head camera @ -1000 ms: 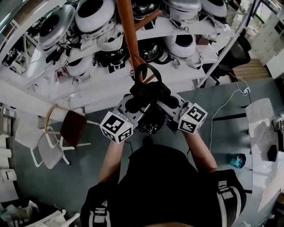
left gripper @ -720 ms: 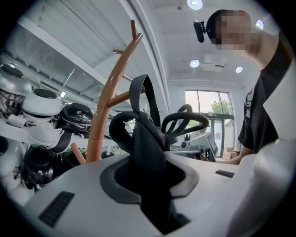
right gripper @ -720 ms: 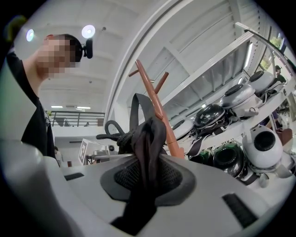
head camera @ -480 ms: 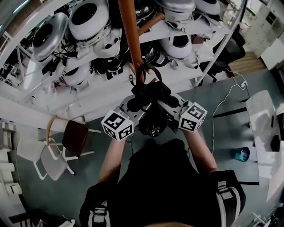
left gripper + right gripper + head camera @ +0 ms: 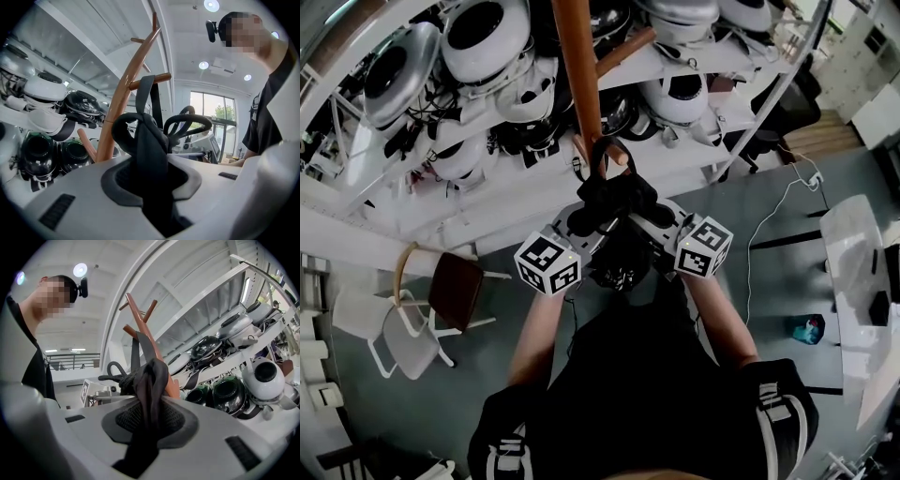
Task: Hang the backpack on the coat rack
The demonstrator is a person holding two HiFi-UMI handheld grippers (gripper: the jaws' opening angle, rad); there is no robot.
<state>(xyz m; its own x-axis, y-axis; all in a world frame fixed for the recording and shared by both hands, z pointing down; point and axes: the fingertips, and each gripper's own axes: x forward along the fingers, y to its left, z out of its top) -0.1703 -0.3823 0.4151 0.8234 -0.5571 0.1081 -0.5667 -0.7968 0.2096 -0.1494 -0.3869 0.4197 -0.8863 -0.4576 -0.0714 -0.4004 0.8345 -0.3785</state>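
Shelves [image 5: 412,173] of rounded white and black gear stand behind the wooden coat rack [image 5: 578,75]. At 12 o'clock from both grippers, the black backpack [image 5: 614,202] has its top loop [image 5: 598,150] around a peg [image 5: 622,159]. Left gripper [image 5: 151,183] and right gripper [image 5: 146,427] each pinch a strap.

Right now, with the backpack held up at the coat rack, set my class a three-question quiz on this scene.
1. True or false: the left hand-held gripper is shut on the backpack.
2. Choose one. The coat rack is: A white metal; B brown wood; C black plastic.
3. Fill the gap: the backpack's top loop passes over a ___ of the coat rack.

Key: 1 true; 2 B; 3 peg.
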